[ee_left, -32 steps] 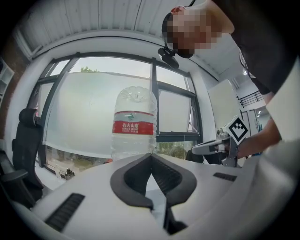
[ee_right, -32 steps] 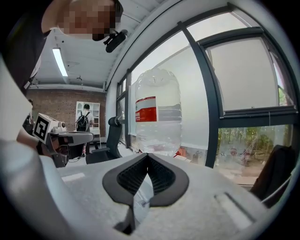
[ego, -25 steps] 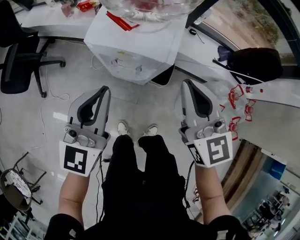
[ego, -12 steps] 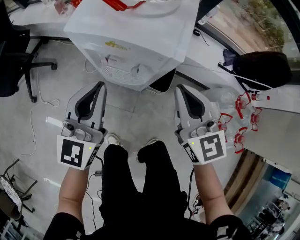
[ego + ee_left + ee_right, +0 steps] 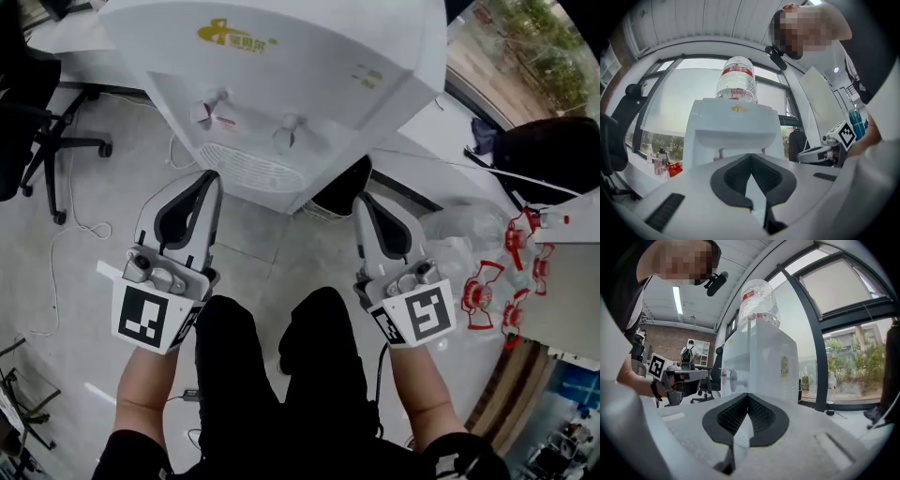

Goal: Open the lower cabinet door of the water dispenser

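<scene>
Head view, against a second ago: the water dispenser [image 5: 281,75] has grown from a small shape at 12 o'clock to fill the whole upper frame, and its two taps [image 5: 214,112] now face me. My shoes have gone from sight under my knees [image 5: 319,328].

Left gripper [image 5: 208,176] at 9 o'clock and right gripper [image 5: 364,199] at 3 o'clock both sit lower against the dispenser front, tips just short of it. Jaws of each are pressed together, nothing between them, same as before.

The lower cabinet door is hidden below the taps.
</scene>
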A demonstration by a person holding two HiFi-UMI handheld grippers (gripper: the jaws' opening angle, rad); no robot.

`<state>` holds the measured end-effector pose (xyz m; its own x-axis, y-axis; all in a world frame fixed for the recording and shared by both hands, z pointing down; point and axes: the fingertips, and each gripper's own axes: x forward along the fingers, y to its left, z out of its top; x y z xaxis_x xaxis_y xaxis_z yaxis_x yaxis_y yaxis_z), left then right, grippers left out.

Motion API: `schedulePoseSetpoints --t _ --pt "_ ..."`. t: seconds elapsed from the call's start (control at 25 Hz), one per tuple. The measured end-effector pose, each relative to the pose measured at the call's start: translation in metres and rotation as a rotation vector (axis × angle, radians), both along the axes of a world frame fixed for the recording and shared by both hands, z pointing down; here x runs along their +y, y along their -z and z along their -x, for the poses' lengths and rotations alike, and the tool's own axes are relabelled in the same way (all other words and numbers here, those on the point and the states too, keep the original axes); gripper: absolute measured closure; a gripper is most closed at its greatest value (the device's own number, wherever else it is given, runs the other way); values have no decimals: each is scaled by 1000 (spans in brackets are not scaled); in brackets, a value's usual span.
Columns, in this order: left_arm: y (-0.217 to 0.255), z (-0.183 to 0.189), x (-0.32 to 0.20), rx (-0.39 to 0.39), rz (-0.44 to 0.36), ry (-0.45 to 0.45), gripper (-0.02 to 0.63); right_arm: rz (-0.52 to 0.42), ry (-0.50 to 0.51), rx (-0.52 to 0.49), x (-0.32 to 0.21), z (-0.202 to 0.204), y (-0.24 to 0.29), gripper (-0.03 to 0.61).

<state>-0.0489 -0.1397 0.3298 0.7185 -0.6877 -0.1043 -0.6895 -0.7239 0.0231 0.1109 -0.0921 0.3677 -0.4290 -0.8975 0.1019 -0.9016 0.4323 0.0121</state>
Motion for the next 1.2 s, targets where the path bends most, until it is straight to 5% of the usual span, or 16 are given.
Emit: schedulePoseSetpoints --t 0.48,1.2 --pt "-136 4 -8 -41 -45 -6 606 -54 -8 -40 -20 4 -146 574" --pt "-156 15 8 -53 -68 83 606 -33 31 -55 -13 1 -191 575"
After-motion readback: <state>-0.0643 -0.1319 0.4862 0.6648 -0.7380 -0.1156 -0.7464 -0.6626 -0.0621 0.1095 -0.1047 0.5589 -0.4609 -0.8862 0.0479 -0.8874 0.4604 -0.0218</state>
